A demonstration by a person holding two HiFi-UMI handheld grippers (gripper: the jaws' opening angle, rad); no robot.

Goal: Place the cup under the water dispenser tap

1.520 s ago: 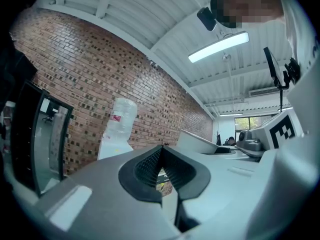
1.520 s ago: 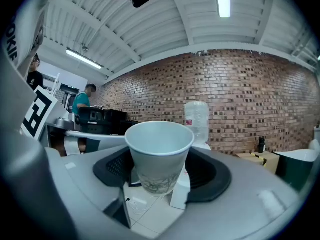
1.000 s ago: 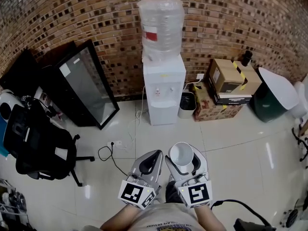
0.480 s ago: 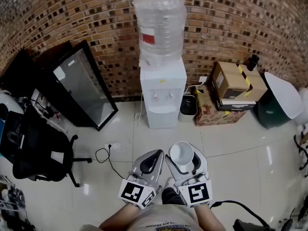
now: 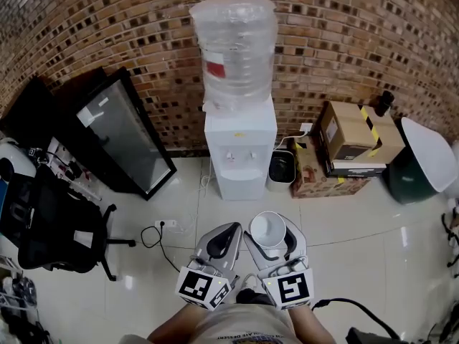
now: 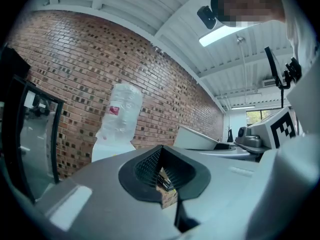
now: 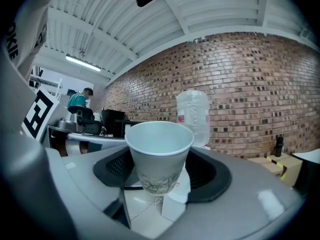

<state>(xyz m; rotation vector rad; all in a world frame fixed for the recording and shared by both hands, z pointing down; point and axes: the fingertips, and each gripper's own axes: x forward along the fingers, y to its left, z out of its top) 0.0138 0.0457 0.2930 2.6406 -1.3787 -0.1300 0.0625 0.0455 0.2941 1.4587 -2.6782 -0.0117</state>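
A white paper cup (image 5: 268,226) stands upright between the jaws of my right gripper (image 5: 274,238), which is shut on it. In the right gripper view the cup (image 7: 159,151) fills the middle and its pale inside shows nothing. My left gripper (image 5: 228,232) is beside it on the left, shut with nothing in it; its pads (image 6: 150,170) nearly meet. The white water dispenser (image 5: 241,156) with a clear bottle (image 5: 234,45) on top stands against the brick wall, straight ahead of both grippers. Its taps (image 5: 241,154) are over a recess on its front.
A small bin (image 5: 281,169) and cardboard boxes (image 5: 355,140) sit right of the dispenser, then a green bin with a white lid (image 5: 422,160). A black glass panel (image 5: 125,131) leans on the wall at left, with an office chair (image 5: 50,221) nearby. A power strip and cable (image 5: 166,226) lie on the tiles.
Both grippers have moved forward over the tiled floor toward the dispenser, which now looks closer. The cup stays in the right gripper.
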